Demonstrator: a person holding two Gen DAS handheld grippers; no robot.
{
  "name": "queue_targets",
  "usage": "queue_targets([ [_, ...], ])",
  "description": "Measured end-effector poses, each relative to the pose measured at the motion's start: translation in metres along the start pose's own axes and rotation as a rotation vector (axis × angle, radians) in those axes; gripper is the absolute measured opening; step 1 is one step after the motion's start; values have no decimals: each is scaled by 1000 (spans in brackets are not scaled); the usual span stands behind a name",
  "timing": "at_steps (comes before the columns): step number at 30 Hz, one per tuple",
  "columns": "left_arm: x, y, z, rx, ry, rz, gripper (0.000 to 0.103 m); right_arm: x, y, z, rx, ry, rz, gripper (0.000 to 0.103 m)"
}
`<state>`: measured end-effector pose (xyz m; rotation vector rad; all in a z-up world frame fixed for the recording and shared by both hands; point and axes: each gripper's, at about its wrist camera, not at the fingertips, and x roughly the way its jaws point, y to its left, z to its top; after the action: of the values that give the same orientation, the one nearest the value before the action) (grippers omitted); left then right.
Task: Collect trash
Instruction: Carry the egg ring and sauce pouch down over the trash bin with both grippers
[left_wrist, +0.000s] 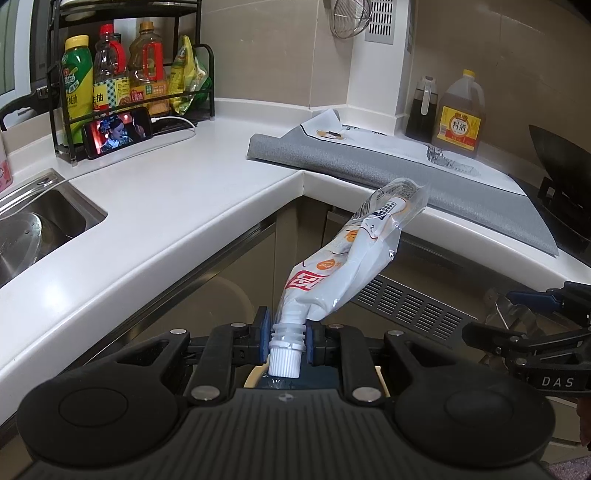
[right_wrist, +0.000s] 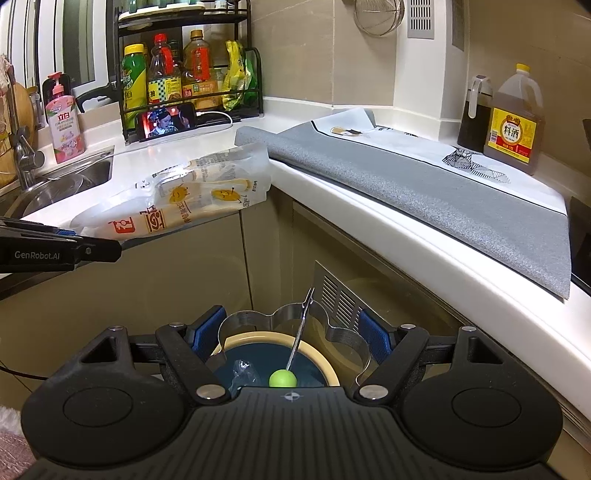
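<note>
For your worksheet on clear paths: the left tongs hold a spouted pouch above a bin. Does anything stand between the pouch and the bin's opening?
Nothing visible does. The white spouted plastic pouch hangs capped-end down in the left tongs, directly over the round dark bin with a cream rim. The bent shiny metal piece in the right tongs sits beside it.

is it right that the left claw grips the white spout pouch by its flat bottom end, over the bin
Not quite. The left claw grips the spout pouch by its ribbed neck just above the white cap, as the left wrist view shows; it does hang over the bin.
</note>
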<state>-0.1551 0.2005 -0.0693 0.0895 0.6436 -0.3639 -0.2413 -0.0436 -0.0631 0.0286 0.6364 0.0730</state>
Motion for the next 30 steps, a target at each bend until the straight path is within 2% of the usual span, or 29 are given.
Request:
queue_targets([
  [30, 5, -2, -1, 7, 11, -4, 20, 6, 4, -4, 10, 19, -5, 80],
])
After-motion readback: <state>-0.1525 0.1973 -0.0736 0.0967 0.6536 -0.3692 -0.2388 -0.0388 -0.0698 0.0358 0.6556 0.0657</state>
